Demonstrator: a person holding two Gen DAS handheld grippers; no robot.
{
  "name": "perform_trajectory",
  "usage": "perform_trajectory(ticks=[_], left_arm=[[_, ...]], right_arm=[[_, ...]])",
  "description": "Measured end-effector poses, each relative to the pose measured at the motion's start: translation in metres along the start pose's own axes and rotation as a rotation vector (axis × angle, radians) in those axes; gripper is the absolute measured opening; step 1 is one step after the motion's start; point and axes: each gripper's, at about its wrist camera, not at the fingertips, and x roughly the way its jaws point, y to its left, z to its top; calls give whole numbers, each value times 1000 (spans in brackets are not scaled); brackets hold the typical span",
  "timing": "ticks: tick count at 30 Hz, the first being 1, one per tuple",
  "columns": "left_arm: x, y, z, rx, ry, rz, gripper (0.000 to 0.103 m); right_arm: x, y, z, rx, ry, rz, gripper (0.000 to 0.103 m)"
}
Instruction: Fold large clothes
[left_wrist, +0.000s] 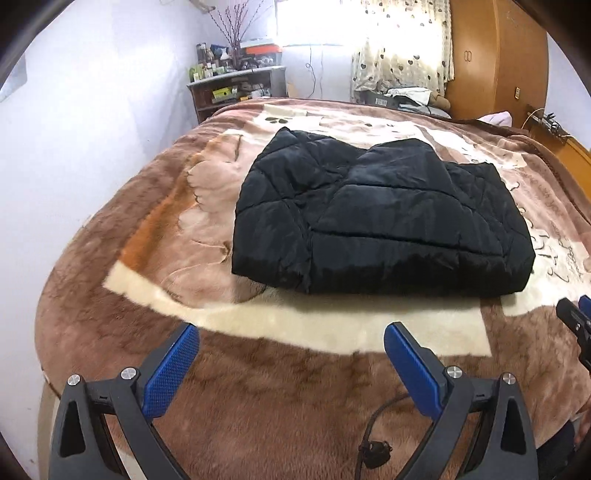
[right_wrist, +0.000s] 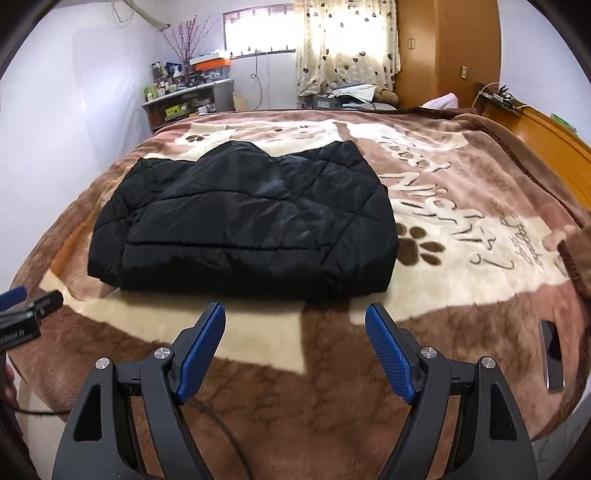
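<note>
A black quilted jacket (left_wrist: 380, 214) (right_wrist: 243, 221) lies folded into a thick rectangle in the middle of the bed. My left gripper (left_wrist: 291, 339) hovers over the blanket, short of the jacket's near edge, jaws wide open and empty. Its blue pads (left_wrist: 171, 365) hold nothing. My right gripper (right_wrist: 295, 325) also stands open and empty just in front of the jacket's near edge. Each gripper's tip shows at the side of the other's view: the right one (left_wrist: 576, 317) and the left one (right_wrist: 26, 299).
A brown and cream plush blanket (right_wrist: 461, 206) with paw prints and lettering covers the bed. A black cable (left_wrist: 376, 443) lies on it near me. A dark phone-like object (right_wrist: 552, 354) rests at the right. A cluttered shelf (left_wrist: 236, 88), curtains and a wooden wardrobe (right_wrist: 450, 51) stand beyond.
</note>
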Motion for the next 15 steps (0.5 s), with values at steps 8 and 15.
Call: perform_trajectory(ticks=[8,15], left_arm=[[-26,-14,-18,31,-32,-27,101],[-37,-31,-27,72,-41,-11,101]], right_arm=[[-25,10,-13,-2,-28,-42,78],[-36,9,-22,-1,-26,-66,78]])
